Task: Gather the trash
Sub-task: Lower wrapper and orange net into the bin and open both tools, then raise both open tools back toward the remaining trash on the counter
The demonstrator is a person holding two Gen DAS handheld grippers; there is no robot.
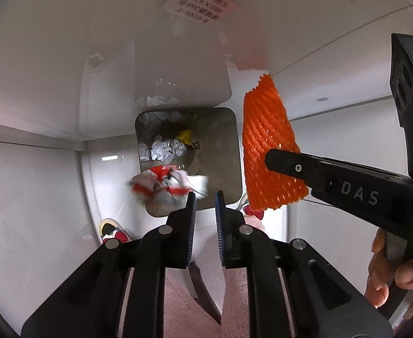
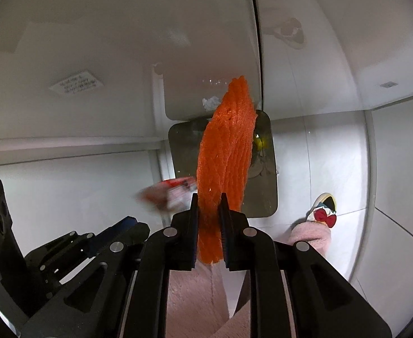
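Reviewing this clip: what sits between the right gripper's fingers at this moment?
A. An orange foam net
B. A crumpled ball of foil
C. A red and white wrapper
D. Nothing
A: the right wrist view shows the orange foam net running up from between the right gripper fingers, above the bin; the red and white wrapper is loose ahead of the left gripper.

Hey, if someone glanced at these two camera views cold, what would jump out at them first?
The bright orange foam net stands out first, held between the right gripper fingers above the open trash bin. Next, a blurred red-and-white wrapper at the bin's near edge, just ahead of the empty left gripper. Crumpled foil and yellow scraps already lie inside.
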